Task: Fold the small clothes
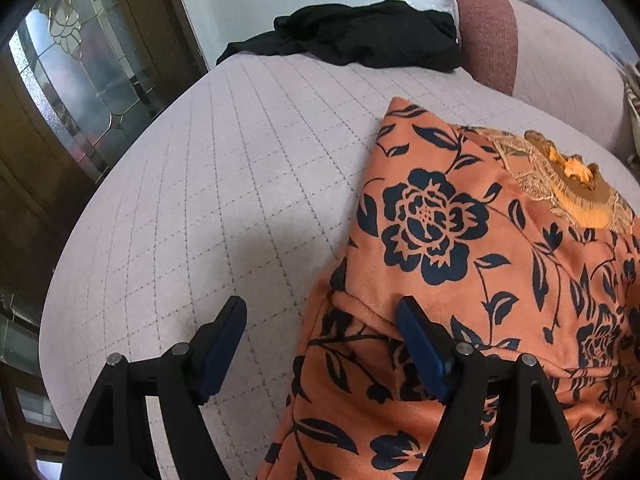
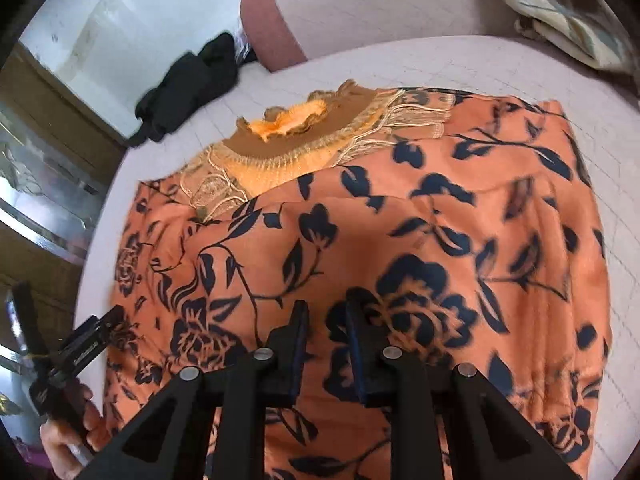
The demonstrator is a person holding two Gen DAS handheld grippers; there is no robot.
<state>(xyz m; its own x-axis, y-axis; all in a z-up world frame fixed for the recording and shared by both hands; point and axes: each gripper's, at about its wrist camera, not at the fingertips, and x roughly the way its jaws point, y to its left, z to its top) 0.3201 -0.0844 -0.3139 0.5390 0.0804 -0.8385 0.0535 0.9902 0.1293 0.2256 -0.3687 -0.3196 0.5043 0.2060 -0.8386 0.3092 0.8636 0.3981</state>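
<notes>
An orange floral garment [image 2: 360, 216], soft, light and likely slippery, lies spread near the bed's [image 1: 208, 184] front edge, best pinched at its hem; left gripper [image 1: 320, 344] apart, right gripper [image 2: 326, 322] nearly together, gripping nothing visible.

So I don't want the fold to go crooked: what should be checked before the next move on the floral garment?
1. Left gripper free of cloth: ok, jaws open, one finger over the orange floral garment, nothing between them.
2. Right gripper holding cloth: cannot tell, jaws narrow over the garment, and the frame is blurred.
3. Garment lying flat: not ok, a ridge runs across it and its edges are bunched.
4. Lace neckline uncovered: ok.
5. Space beside the garment on the quilted bed cover: ok.
6. Black garment out of the way: ok, it lies at the far edge.
</notes>
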